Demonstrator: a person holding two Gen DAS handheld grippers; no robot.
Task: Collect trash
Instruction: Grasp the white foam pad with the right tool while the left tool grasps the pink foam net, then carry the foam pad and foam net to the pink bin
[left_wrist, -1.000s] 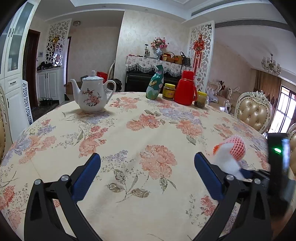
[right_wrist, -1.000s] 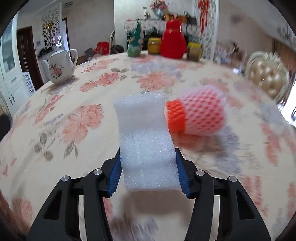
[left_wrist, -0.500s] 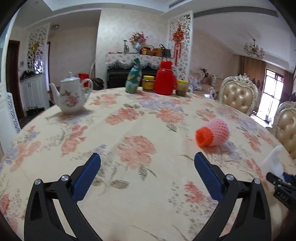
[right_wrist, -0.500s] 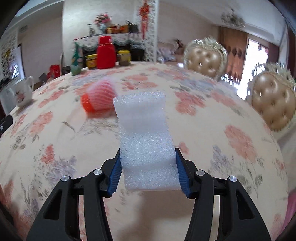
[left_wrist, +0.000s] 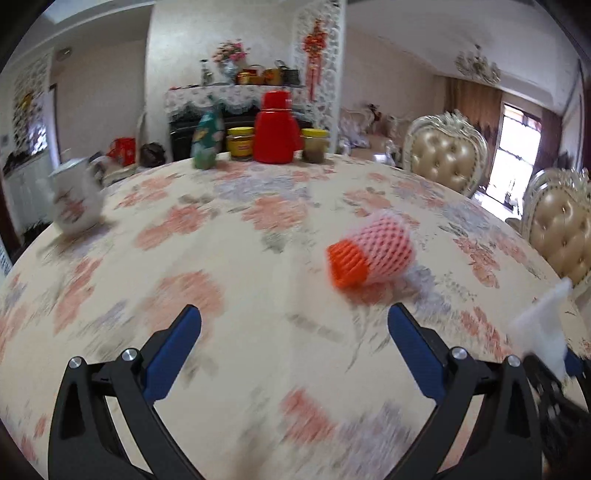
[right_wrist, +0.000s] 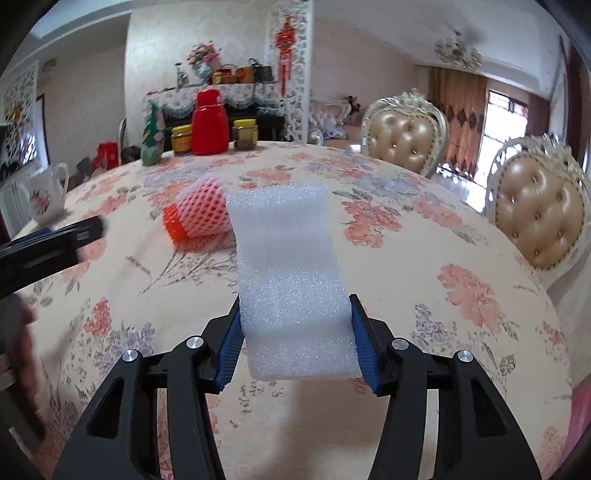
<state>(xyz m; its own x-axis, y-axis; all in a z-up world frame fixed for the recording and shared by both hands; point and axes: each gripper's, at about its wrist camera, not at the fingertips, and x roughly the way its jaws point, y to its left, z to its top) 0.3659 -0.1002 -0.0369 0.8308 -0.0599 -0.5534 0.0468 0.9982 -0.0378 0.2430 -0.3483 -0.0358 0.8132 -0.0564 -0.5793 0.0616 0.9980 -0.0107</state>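
A white foam sheet (right_wrist: 291, 280) stands up between the blue pads of my right gripper (right_wrist: 295, 314), which is shut on its lower part. In the left wrist view the same white foam sheet (left_wrist: 543, 325) shows at the right edge. A pink and orange foam fruit net (left_wrist: 369, 254) lies on the floral tablecloth (left_wrist: 240, 258), a little ahead and right of my left gripper (left_wrist: 293, 325), which is open and holds nothing. From the right wrist view the foam fruit net (right_wrist: 197, 212) lies just left of and behind the sheet, and the left gripper's black arm (right_wrist: 48, 247) reaches in from the left.
At the table's far edge stand a red thermos (left_wrist: 277, 129), two jars (left_wrist: 240, 142), and a green patterned bottle (left_wrist: 207, 142). A white floral teapot (left_wrist: 75, 199) sits at the left. Padded chairs (right_wrist: 404, 133) line the right side.
The left gripper swung right, so the fruit net now lies nearer its middle. The right gripper turned off the net with the foam, then held still over the last half second.
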